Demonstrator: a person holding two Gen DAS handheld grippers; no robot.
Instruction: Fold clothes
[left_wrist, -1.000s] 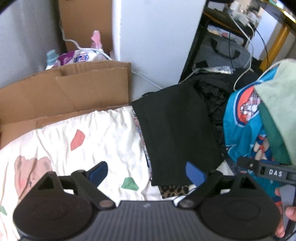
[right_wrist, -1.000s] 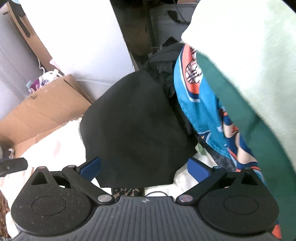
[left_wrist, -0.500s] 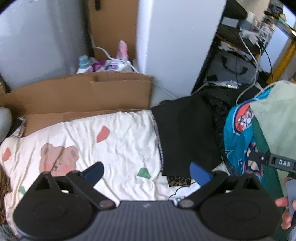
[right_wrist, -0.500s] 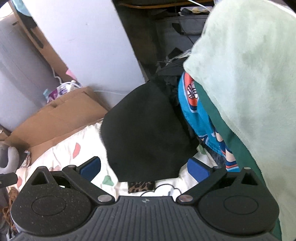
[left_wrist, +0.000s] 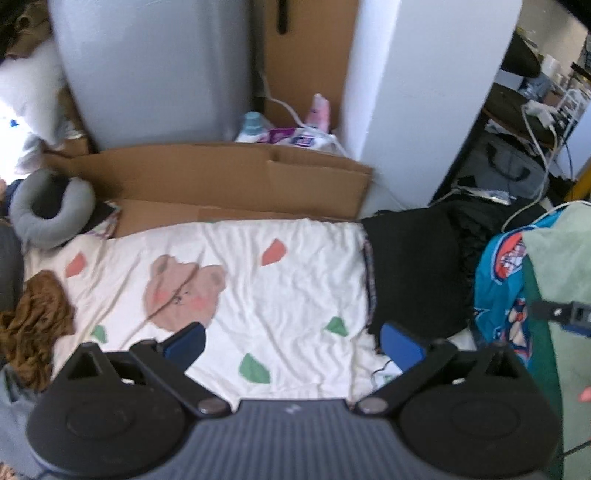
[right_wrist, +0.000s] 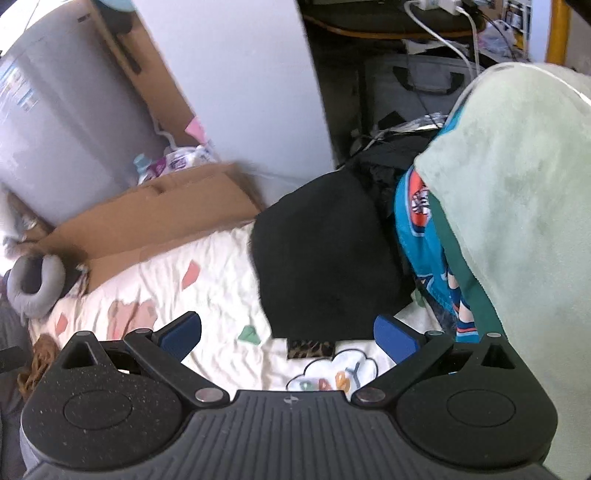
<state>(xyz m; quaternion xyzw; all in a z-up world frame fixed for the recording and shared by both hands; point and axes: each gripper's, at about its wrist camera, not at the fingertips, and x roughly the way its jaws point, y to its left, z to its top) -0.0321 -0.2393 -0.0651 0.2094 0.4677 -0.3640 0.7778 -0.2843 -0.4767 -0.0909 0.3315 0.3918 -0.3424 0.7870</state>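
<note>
Ahead and far left of the left claw (left_wrist: 293, 341), whose blue pads stand wide apart with nothing between them, a grey neck pillow (left_wrist: 48, 210) and a brown crumpled garment (left_wrist: 35, 325) lie at the edge of a white patterned sheet (left_wrist: 280, 280) spread directly in front. Just ahead of the right claw (right_wrist: 288, 332), also spread apart and empty, a folded black garment (right_wrist: 325, 254) rests on the sheet, with a blue printed garment (right_wrist: 421, 236) and a pale green cloth (right_wrist: 517, 206) to its right.
</note>
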